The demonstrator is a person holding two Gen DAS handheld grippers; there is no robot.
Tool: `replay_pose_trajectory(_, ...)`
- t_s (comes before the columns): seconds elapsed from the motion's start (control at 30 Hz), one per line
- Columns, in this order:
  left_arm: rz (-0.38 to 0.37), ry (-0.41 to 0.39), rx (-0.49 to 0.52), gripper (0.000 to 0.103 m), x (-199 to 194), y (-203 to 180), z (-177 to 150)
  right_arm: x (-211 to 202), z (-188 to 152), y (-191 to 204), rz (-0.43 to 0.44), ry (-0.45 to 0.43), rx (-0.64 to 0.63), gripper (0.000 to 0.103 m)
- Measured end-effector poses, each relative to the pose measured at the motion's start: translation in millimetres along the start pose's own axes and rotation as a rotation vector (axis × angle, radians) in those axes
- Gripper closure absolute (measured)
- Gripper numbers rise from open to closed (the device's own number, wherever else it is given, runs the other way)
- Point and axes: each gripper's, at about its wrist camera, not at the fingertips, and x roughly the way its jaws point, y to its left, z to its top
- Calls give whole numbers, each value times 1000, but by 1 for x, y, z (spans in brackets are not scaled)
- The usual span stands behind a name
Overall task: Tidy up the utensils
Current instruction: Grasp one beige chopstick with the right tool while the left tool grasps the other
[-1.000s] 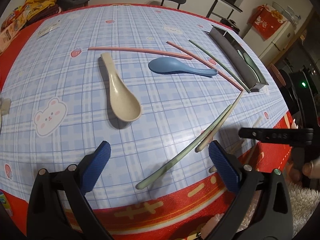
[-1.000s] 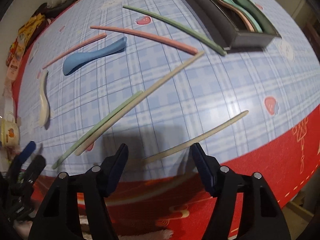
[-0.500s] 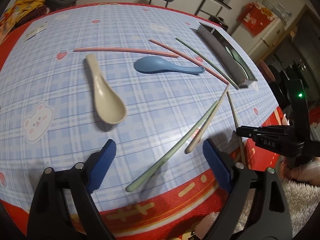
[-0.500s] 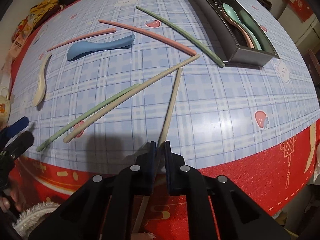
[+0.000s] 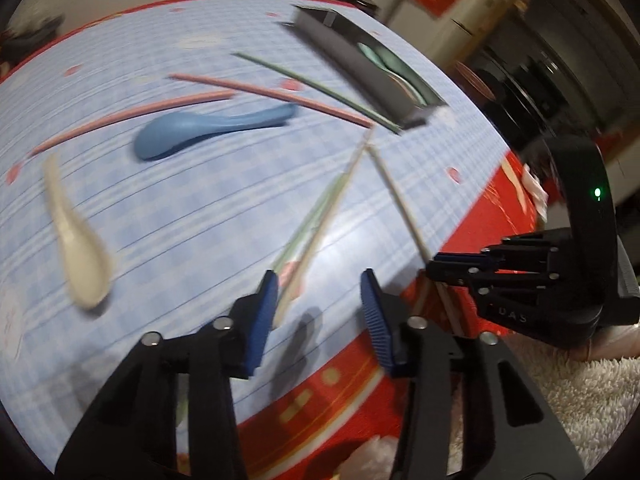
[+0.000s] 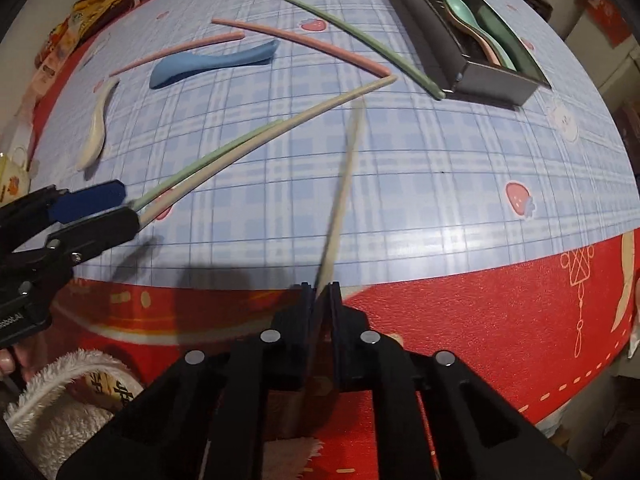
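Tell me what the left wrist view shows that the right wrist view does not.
Only the left wrist view shows the left gripper from behind, open around the near ends of a green chopstick and a beige one, and the right gripper's green light.

Only the right wrist view shows the right gripper shut on another beige chopstick, and a cup at the left edge.

Both show the blue spoon, white spoon and metal tray.

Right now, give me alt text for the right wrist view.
The right claw is shut on a beige chopstick angled up over a blue plaid table. Ahead, a metal tray holds spoons; other chopsticks and spoons lie loose.
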Motion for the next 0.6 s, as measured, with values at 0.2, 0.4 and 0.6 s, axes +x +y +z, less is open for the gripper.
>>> replay_pose_trajectory(0.2,-35,63,-36,71,25,6,19,-4,-2,-27,31,-7,64,96)
replay_pose_trajectory(0.4,-13,100,-23,74,35,6,25,-9,-2,-46,57,-6,90,96)
replay_pose_trajectory(0.6,30,114,56,74,50,-10,39,-18,5,-74,46,-14,114,96)
